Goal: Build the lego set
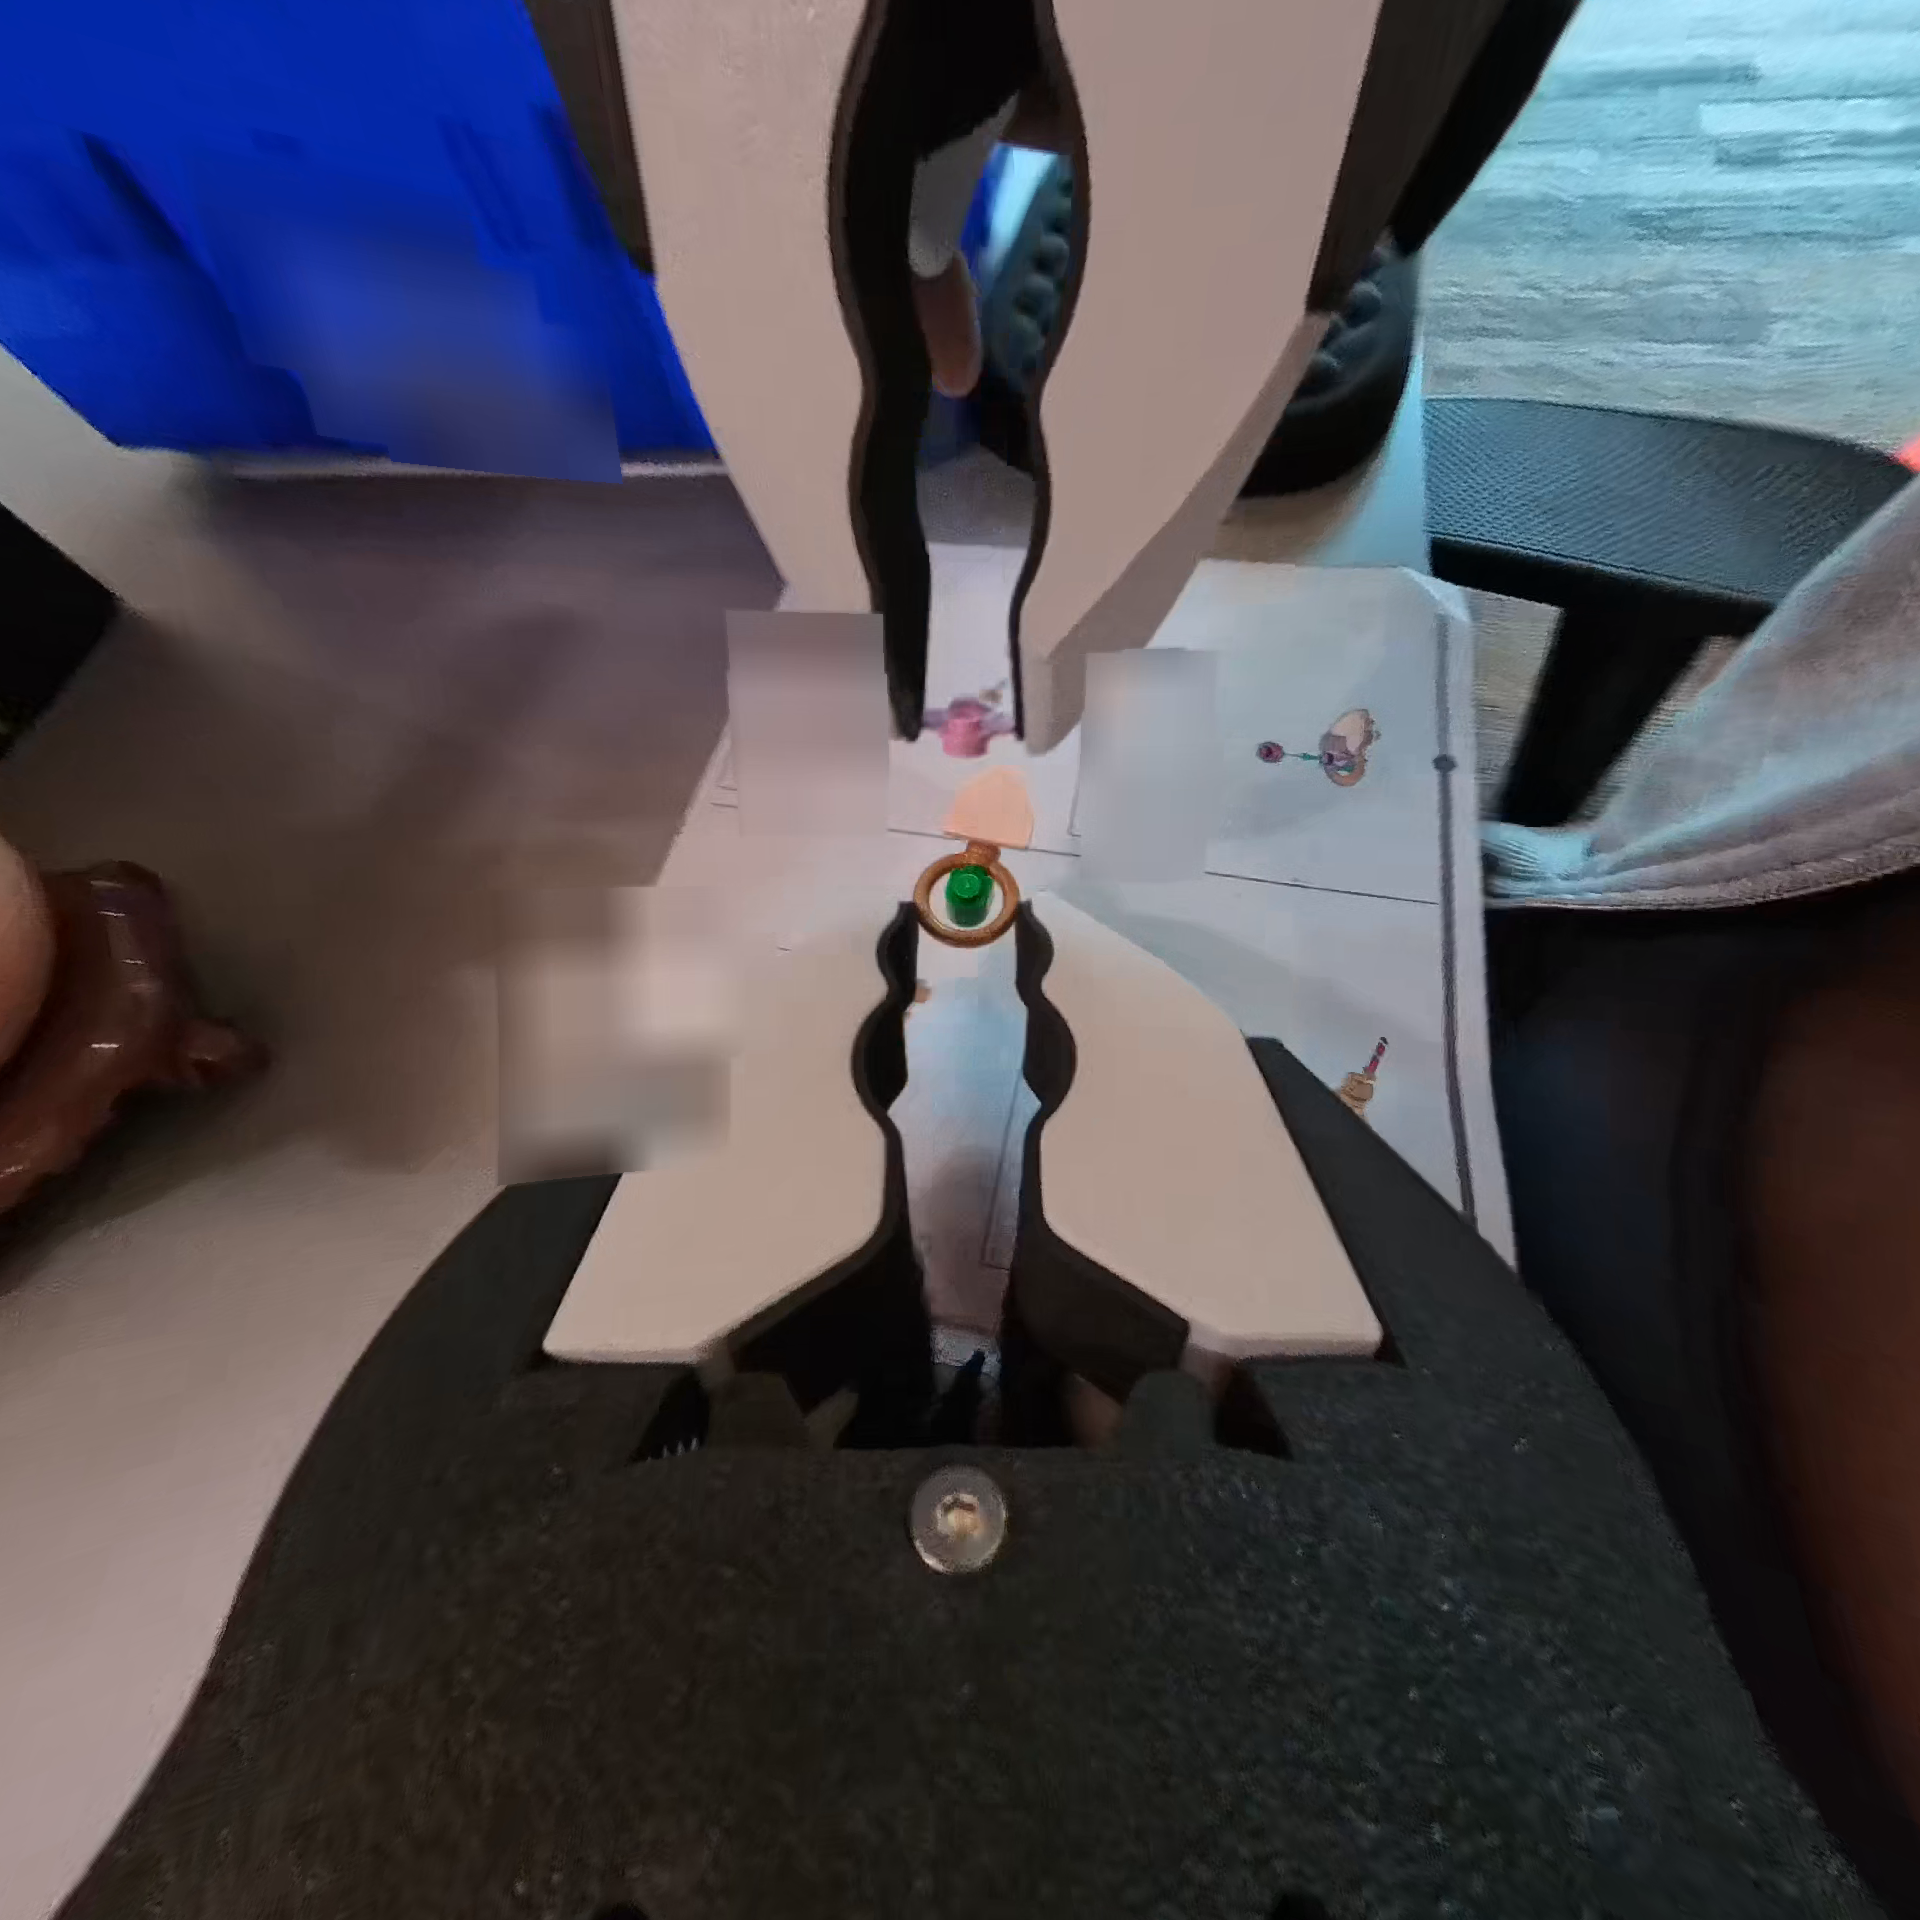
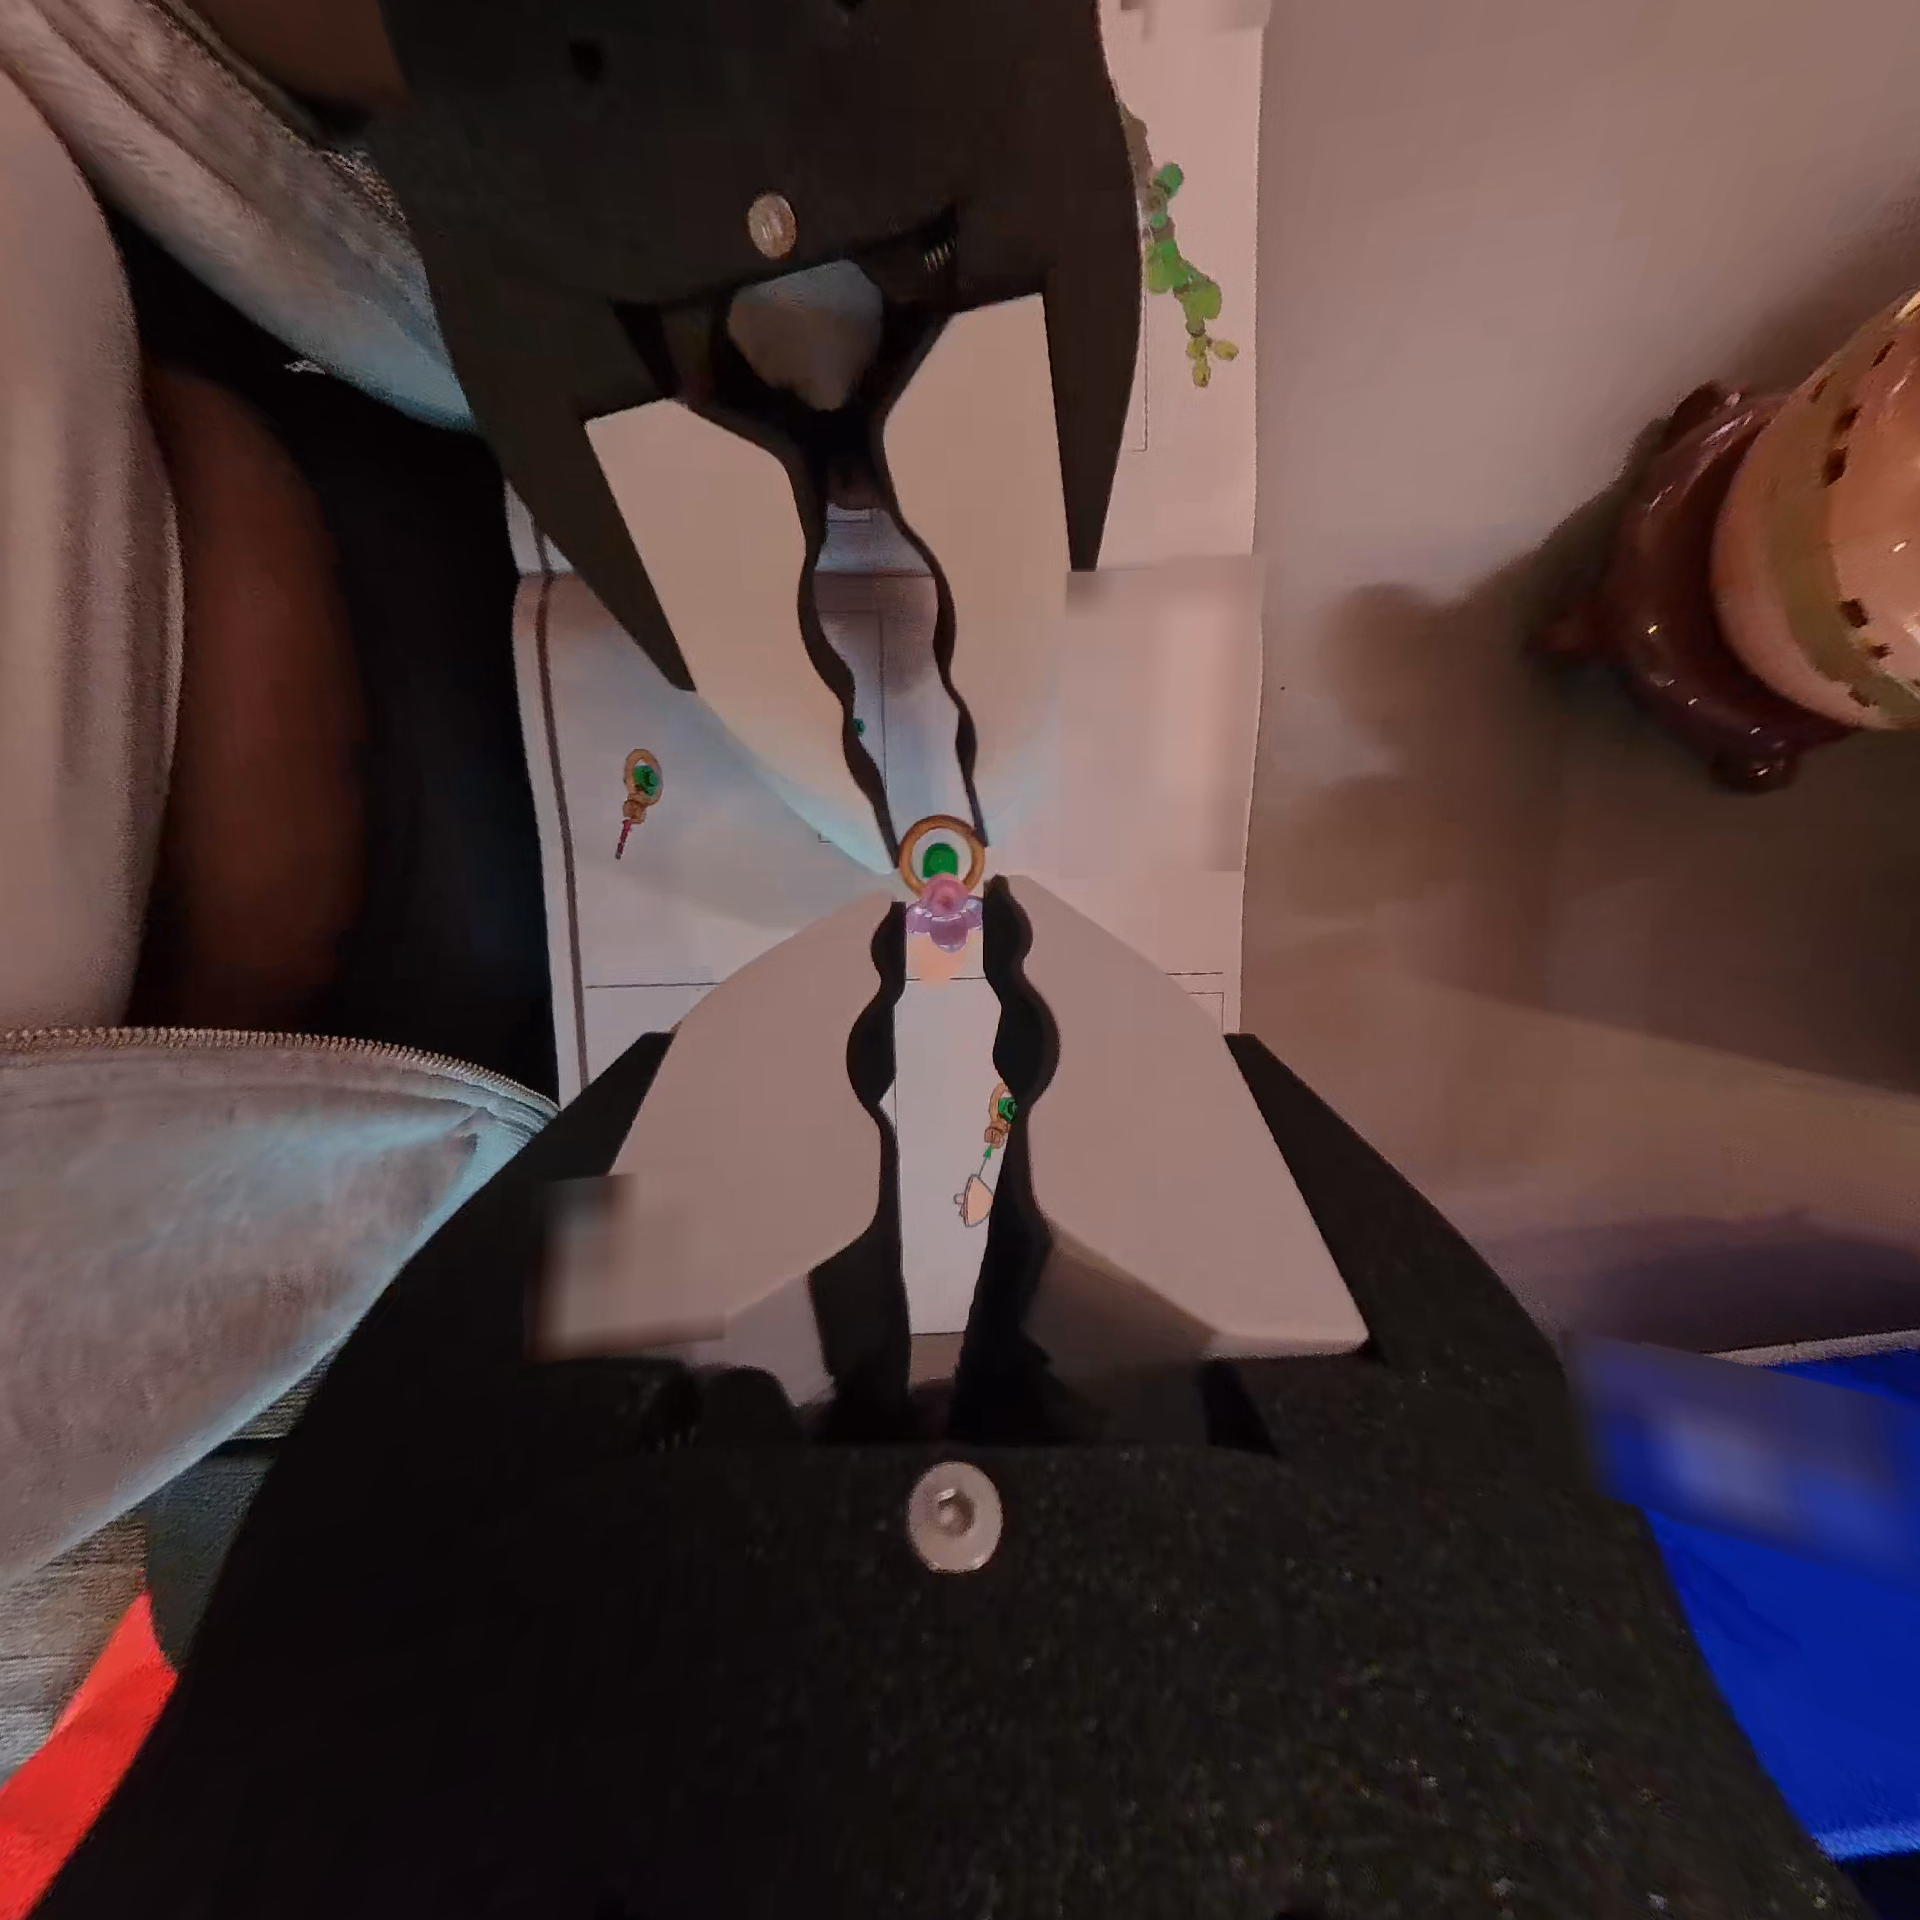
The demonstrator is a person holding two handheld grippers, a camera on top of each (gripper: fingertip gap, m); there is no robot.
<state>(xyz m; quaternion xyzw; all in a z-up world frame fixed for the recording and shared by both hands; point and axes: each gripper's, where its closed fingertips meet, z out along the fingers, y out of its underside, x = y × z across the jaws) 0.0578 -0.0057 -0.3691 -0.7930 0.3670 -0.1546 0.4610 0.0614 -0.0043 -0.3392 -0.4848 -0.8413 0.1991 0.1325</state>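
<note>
My left gripper (image 1: pixel 966 920) is shut on a small gold ring (image 1: pixel 964 896) with a green stud (image 1: pixel 964 891) in its middle. My right gripper (image 2: pixel 943 899) faces it tip to tip and is shut on a pink flower piece (image 2: pixel 943 916) joined to a peach piece (image 2: pixel 938 966). In the right wrist view the ring (image 2: pixel 940 854) sits right against the top of the flower piece. In the left wrist view the right gripper (image 1: pixel 968 732) comes in from above, with the peach piece (image 1: pixel 987 810) just beyond the ring. Both are held above the instruction sheet (image 1: pixel 1299 935).
The instruction sheet (image 2: pixel 727 935) lies on a pale table (image 1: pixel 312 727). A glossy brown ornament (image 2: pixel 1766 582) stands off to the side, also in the left wrist view (image 1: pixel 104 1018). A green leafy sprig (image 2: pixel 1179 270) shows by the sheet's far end. A person's grey garment (image 2: pixel 208 1195) and blue cloth (image 1: pixel 312 260) border the table.
</note>
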